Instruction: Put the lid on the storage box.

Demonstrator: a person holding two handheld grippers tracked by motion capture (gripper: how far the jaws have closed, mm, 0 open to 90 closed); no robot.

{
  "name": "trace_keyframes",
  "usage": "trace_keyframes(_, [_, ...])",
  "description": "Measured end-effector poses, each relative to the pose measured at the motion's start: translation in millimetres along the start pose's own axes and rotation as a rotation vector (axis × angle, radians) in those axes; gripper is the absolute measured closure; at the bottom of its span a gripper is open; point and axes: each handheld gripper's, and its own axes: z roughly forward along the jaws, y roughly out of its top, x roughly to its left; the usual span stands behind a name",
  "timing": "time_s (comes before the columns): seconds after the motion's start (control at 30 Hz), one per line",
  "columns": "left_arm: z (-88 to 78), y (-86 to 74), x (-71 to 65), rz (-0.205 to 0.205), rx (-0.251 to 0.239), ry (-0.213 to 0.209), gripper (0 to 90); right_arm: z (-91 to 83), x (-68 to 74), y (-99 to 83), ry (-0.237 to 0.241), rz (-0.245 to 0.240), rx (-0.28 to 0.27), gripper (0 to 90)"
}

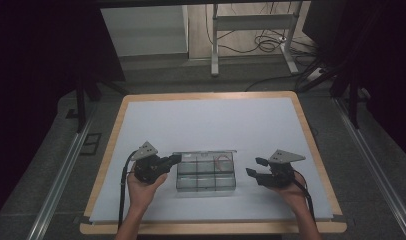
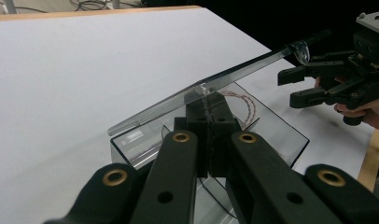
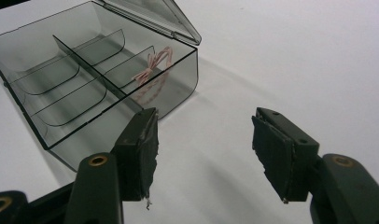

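High view shows a clear compartment box [image 1: 206, 177] lying near the front edge of the white bench [image 1: 211, 120], between the two hands; the left claw [image 1: 175, 159] is clenched on the box's left wall, apparently to pin the box in place while the lid is worked; left gripper view confirms this, its jaws pressed together on the thin transparent wall [image 2: 207, 105] with the lid [image 2: 215, 84] raised at a slant above them; the right claw [image 1: 256, 167] stands released, just right of the box and apart from it; right gripper view shows its pads [image 3: 141, 149] spread with only bare bench between them, nothing grasped; the jaws have just been opening, which suggests the lid has been let go; inside the box, a pink twisted cord [image 3: 152, 70] lies in the compartment under the lid's hinge side; remaining compartments appear vacant; the lid rests half-raised, not fully folded back.
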Motion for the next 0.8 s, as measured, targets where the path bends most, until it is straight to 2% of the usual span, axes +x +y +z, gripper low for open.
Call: trace_keyframes(0.8, [-4.6, -19.9, -8.2, 0.003, 0.023, -0.033, 90.0, -4.4, -0.9, -5.5, -0.01, -0.007, -0.01, 39.5])
